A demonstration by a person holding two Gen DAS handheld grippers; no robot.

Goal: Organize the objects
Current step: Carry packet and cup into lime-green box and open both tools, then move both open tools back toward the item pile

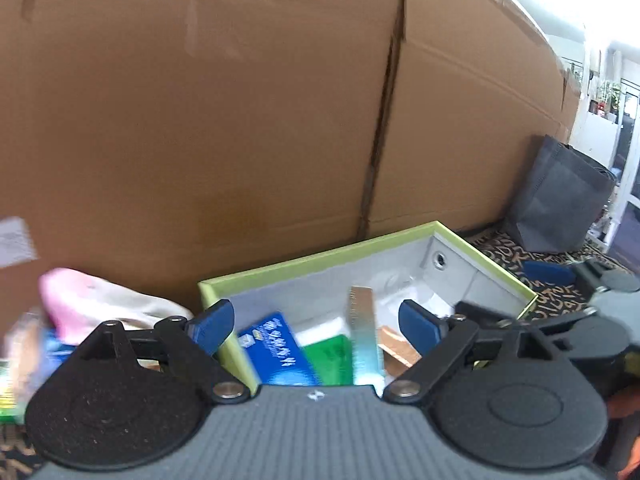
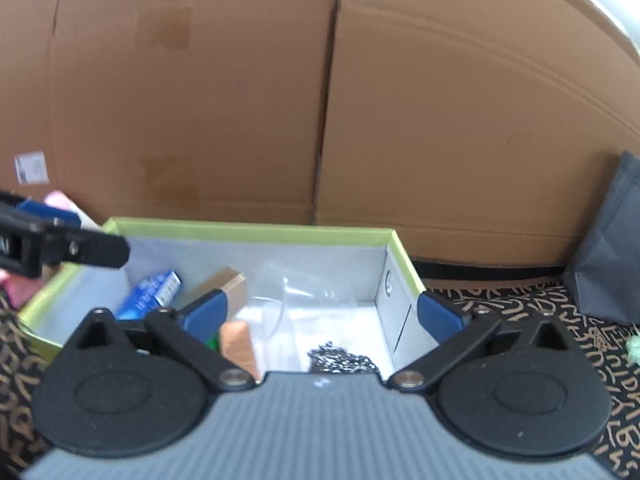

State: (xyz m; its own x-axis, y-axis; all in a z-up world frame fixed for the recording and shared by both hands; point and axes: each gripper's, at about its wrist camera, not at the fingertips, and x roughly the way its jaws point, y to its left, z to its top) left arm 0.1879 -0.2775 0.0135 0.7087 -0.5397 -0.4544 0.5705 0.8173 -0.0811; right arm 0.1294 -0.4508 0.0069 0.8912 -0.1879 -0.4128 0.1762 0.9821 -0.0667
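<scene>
Both tools, left tool and right tool, spread wide, empty, poised over green-rimmed box on patterned floor covering. Chain inside box: likely heavy, limp, slippery; best pinched mid-heap.

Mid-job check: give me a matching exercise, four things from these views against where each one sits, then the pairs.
Things:
1. blue packet
2. metal chain
3. grey bag
4. pink cloth

Places:
A. on the patterned mat, right of the green-rimmed box
B. outside the box, to its left
C. left part of the box
D. near right corner of the box floor

Pairs: 1-C, 2-D, 3-A, 4-B
</scene>
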